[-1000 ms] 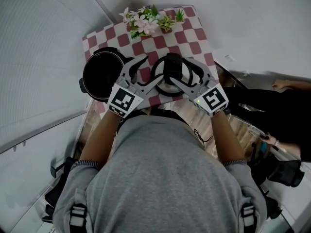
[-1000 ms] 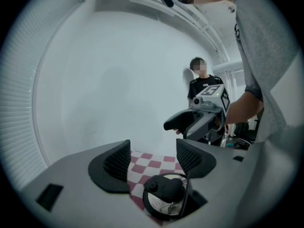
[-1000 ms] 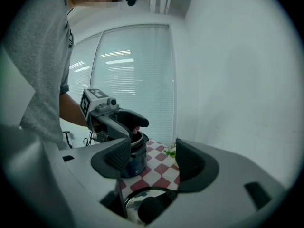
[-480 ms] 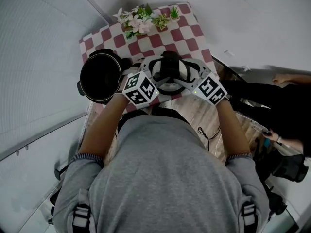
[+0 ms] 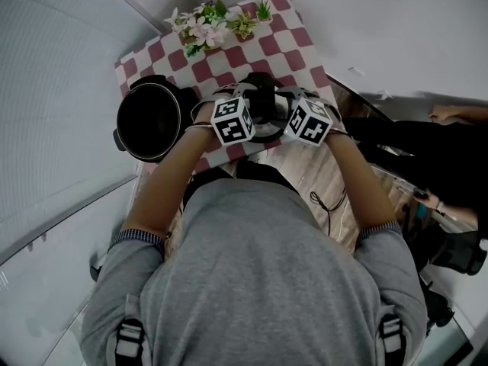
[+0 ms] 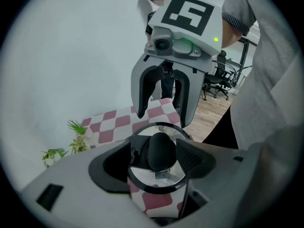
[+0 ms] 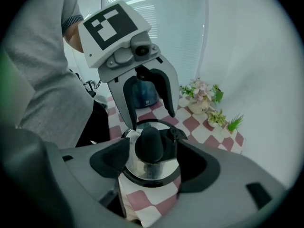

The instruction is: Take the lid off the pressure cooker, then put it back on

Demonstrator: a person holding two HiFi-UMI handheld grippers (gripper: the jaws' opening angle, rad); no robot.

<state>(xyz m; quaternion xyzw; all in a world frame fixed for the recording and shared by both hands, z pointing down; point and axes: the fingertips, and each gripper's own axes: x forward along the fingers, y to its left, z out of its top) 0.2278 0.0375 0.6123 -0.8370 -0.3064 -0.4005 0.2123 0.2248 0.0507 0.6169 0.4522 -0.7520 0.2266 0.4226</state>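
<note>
A: Beside the open pot [image 5: 149, 120], on the checked cloth [image 5: 296, 52], sits the lid [image 6: 156, 177]. Why two tools?

B: Balance, I'd judge. Left gripper [image 6: 155, 154] and right gripper [image 7: 153, 154] gape wide, gripping nothing, the knob [image 6: 160, 146] between each pair; the right's jaws just widened slightly.

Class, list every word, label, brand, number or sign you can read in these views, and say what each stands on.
No readable words, brands or numbers in any view.
Left gripper: its marker cube shows black-and-white square patterns, not letters.
Right gripper: its marker cube shows the same kind of patterns.
Lid and pot: no print visible.
</note>
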